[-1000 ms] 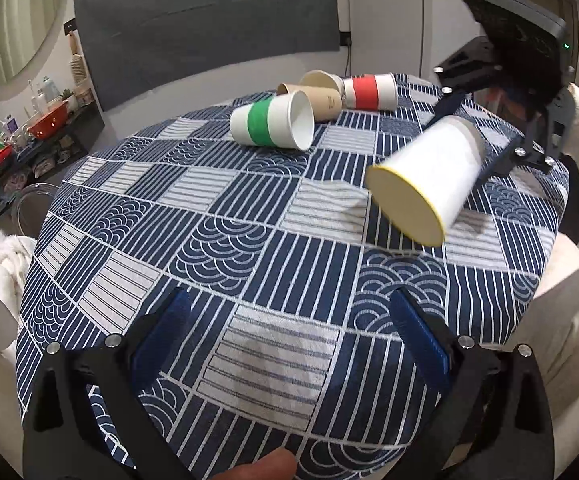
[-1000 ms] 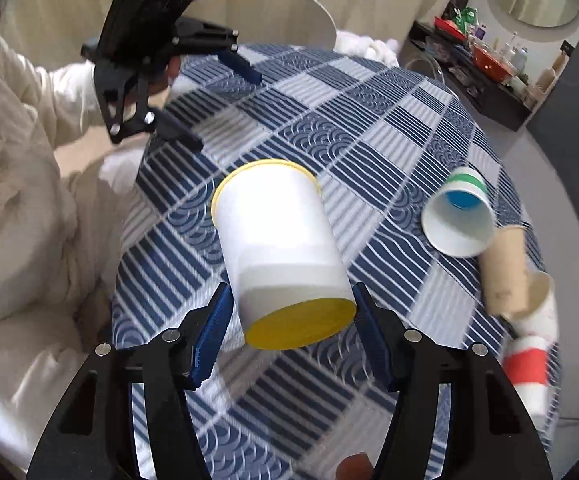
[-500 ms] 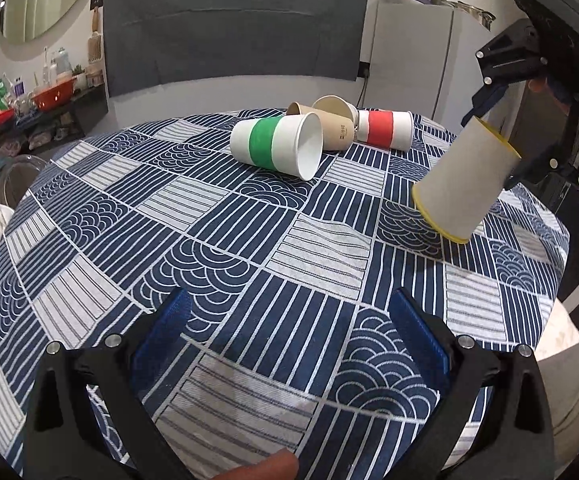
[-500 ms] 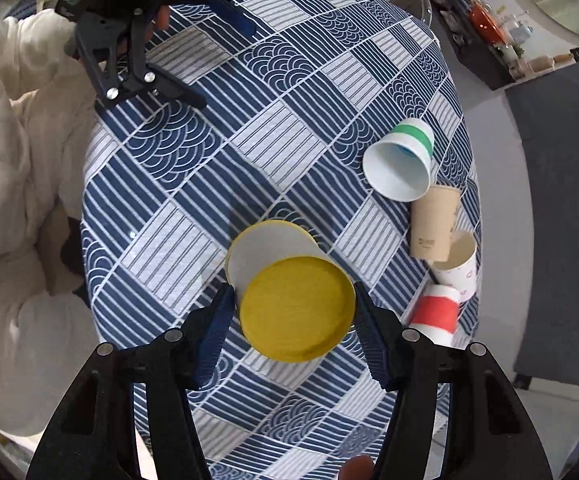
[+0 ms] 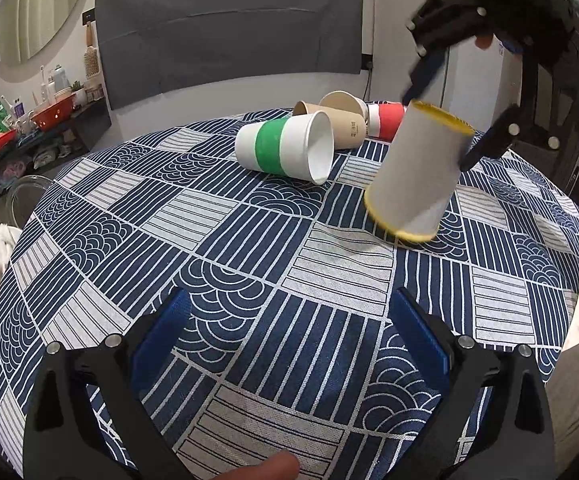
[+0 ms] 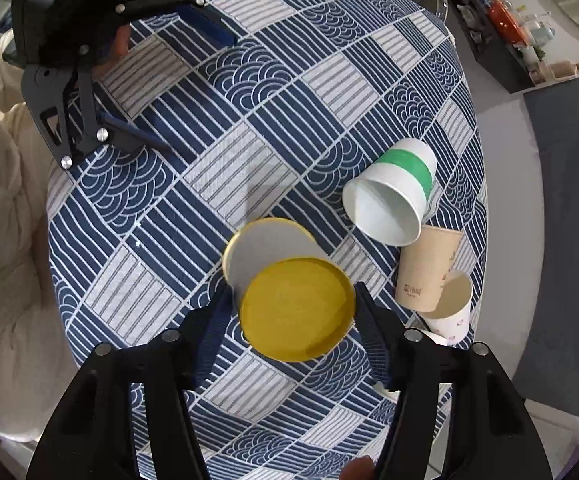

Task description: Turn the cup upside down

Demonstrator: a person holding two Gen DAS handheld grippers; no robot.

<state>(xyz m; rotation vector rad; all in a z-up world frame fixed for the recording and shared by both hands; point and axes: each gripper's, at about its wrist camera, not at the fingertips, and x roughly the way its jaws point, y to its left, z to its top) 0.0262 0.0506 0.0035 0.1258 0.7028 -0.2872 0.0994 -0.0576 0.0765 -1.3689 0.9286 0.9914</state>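
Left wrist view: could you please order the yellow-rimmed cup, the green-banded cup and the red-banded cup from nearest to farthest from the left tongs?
1. Yellow-rimmed cup: right of centre, mouth down and tilted, held by the right tongs.
2. Green-banded cup: mid-table, on its side, beyond the open left tongs.
3. Red-banded cup: far edge, on its side behind the brown cups.

The cup [image 5: 417, 172] sat tilted, mouth down, between the right claw [image 6: 295, 312] fingers over the surface [image 5: 249, 240]. Three cups [image 5: 285, 148] lay on their sides behind it. The left claw [image 5: 289, 340] hovered at the near edge.
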